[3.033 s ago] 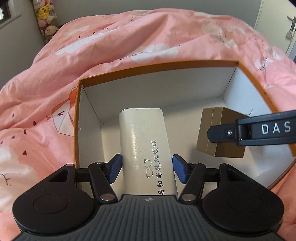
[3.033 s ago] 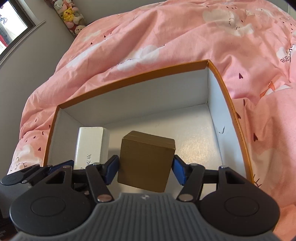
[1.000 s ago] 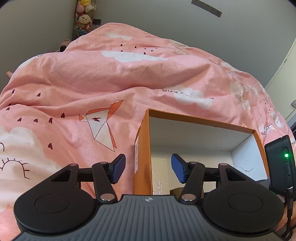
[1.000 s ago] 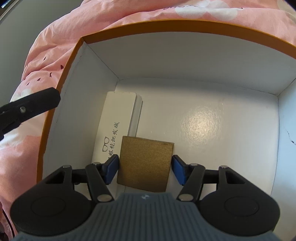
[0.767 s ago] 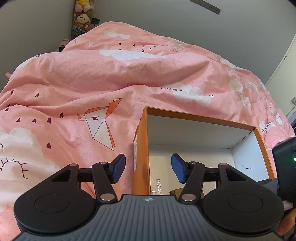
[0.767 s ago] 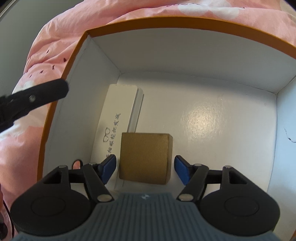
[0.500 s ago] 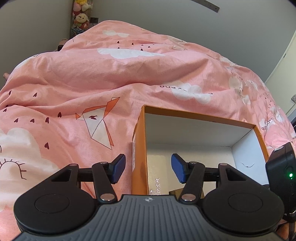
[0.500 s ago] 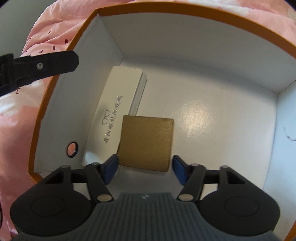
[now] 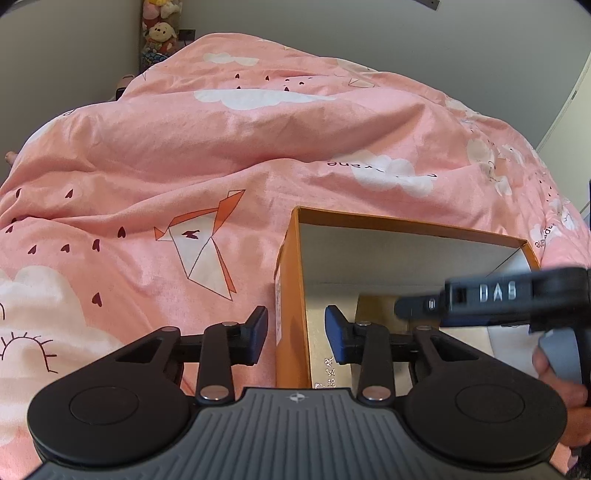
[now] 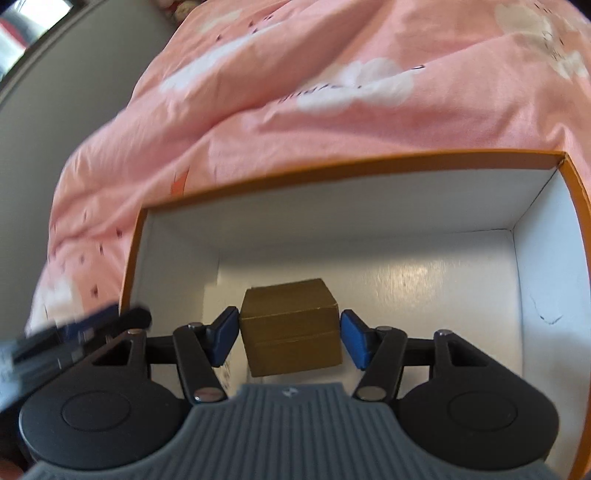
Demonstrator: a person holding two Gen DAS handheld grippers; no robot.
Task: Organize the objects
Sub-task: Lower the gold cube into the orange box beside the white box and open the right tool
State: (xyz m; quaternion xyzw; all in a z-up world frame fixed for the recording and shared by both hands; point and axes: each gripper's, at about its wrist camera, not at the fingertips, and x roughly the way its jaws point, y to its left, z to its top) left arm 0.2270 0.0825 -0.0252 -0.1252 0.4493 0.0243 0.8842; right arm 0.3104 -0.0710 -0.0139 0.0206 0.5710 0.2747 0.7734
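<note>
An orange cardboard box (image 10: 343, 166) with a white inside lies open on the pink bed. A small brown box (image 10: 291, 326) rests on its floor. A white glasses case (image 9: 323, 354) with printed characters lies beside it, mostly hidden in both views. My right gripper (image 10: 288, 341) is open, with its blue pads on either side of the brown box, apart from it. My left gripper (image 9: 295, 334) is open and empty, straddling the orange box's left wall (image 9: 290, 306). The right gripper's finger (image 9: 480, 299) crosses the left wrist view.
A pink duvet (image 9: 184, 147) with clouds and origami prints covers the bed around the box. Stuffed toys (image 9: 160, 29) sit against the grey wall at the far left. A hand (image 9: 561, 398) holds the right gripper's handle.
My right gripper let go of the brown box on the box floor and pulled back and tilted up. My left gripper stayed open over the box's left wall.
</note>
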